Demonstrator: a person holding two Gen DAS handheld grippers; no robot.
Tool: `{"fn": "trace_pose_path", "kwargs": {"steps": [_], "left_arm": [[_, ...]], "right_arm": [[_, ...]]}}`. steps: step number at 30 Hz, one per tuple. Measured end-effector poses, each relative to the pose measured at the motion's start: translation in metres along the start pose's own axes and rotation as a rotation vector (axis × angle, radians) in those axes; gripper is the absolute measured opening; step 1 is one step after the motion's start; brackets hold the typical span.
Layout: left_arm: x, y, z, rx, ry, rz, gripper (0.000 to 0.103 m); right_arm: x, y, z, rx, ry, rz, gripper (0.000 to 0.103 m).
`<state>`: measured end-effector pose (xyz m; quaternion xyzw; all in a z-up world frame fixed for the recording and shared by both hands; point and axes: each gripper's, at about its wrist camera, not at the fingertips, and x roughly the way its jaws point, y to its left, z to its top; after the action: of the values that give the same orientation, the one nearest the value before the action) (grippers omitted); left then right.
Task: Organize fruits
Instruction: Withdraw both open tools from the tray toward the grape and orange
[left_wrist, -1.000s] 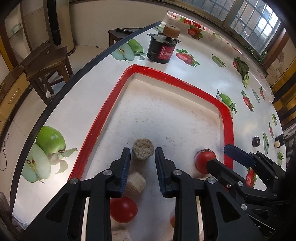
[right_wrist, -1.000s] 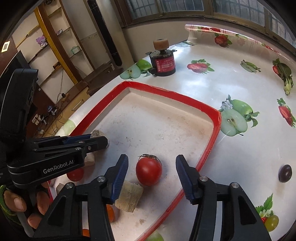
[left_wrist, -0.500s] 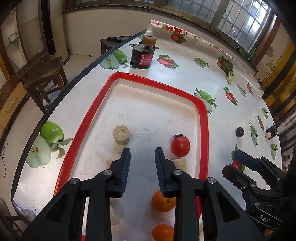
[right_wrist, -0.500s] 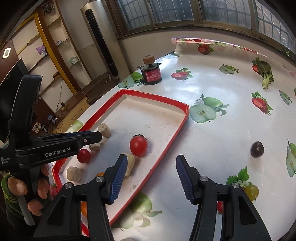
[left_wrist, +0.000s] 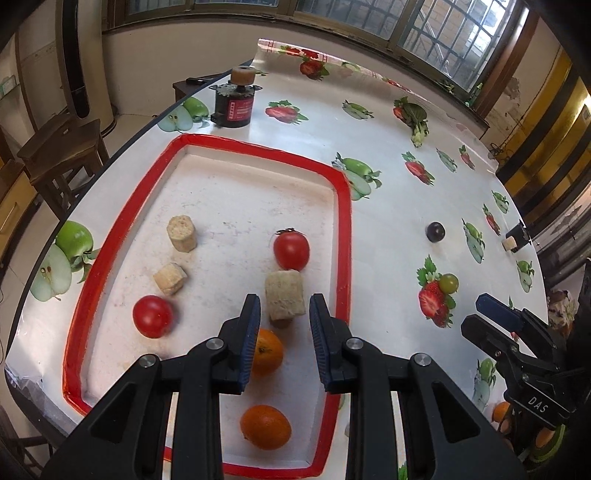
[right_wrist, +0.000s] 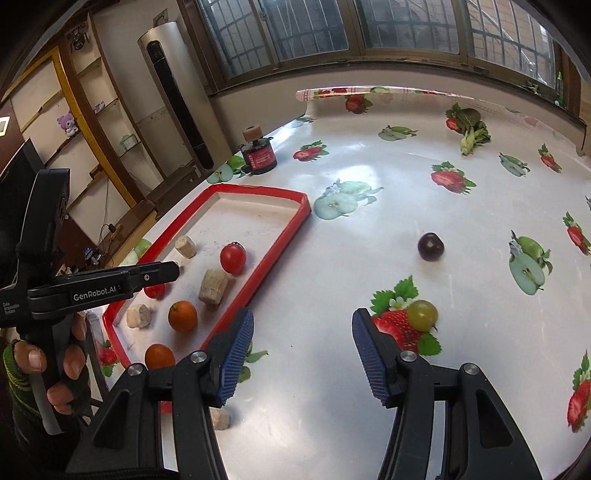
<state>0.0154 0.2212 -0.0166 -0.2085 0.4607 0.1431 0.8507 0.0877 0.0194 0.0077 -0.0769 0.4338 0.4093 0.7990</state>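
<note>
1. We see the left gripper (left_wrist: 284, 317) above the near end of the red-rimmed tray (left_wrist: 341, 221), jaws narrowly apart, nothing between them.
2. The right gripper (right_wrist: 303, 350) is over the fruit-print tablecloth (right_wrist: 369, 221) beside the tray, jaws wide apart and empty.
3. In the tray we count two tomatoes: one near the right wall (left_wrist: 291, 251), one at the left (left_wrist: 153, 316).
4. Two oranges in the tray: one partly behind the left finger (left_wrist: 266, 351), one nearer the front rim (left_wrist: 265, 427).
5. Three beige cork-like blocks in the tray: a big one (left_wrist: 285, 300) touching the right tomato, two smaller at the left (left_wrist: 181, 233) (left_wrist: 170, 278).
6. Outside the tray: a dark plum (right_wrist: 430, 246) well apart on the cloth, a green grape (right_wrist: 422, 315) near the right gripper's right fingertip.
7. We also note a small cork piece (right_wrist: 220, 421) on the cloth under the right gripper, and a black motor (left_wrist: 236, 107) beyond the tray.
</note>
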Motion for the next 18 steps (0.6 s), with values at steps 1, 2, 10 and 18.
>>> {"fn": "trace_pose_path", "kwargs": {"steps": [1,2,10,18], "left_arm": [[0.001,-0.003,-0.002,0.004,0.005,-0.005,0.025],[0.001,-0.007,-0.003,0.009,0.010,-0.012,0.025],[0.003,-0.043,-0.017,0.081,0.026,-0.046,0.025],[0.011,-0.085,-0.027,0.154,0.057,-0.086,0.025]], "right_arm": [[-0.002,-0.005,-0.002,0.007,-0.001,-0.006,0.058],[-0.005,-0.009,-0.004,0.016,-0.002,-0.014,0.058],[-0.035,-0.041,-0.028,0.080,-0.023,-0.062,0.058],[-0.070,-0.071,-0.051,0.139,-0.053,-0.112,0.058]]}}
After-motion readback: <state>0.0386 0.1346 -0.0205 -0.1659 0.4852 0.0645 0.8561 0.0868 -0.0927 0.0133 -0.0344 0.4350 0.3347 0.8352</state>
